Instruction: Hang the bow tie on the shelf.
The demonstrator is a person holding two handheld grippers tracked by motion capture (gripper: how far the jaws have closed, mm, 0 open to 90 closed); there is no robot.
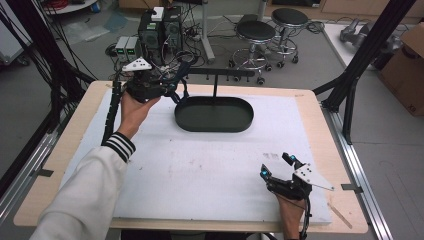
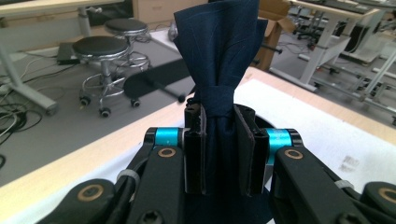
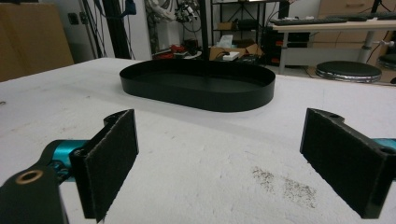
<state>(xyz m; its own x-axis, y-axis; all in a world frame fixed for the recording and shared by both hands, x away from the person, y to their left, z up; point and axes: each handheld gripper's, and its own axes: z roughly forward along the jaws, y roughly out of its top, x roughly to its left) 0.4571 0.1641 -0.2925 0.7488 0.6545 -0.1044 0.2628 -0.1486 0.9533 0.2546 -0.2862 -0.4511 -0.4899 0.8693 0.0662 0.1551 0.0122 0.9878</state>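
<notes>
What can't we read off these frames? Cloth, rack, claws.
- Navy cloth: left claw view crops its top; claw pads hide the lower part.
- Left claw, high view: cloth too small and dark to separate.
- Rack bar: hooks too small.
- Oval tray: right claw view's near wall hides some floor.

Your navy cloth [image 2: 219, 56] is bunched into a narrow upright bundle, finely pinstriped, cinched at its middle and fanning out above. It's held off the table at the far left, near the black tray's [image 1: 214, 115] left end.
</notes>
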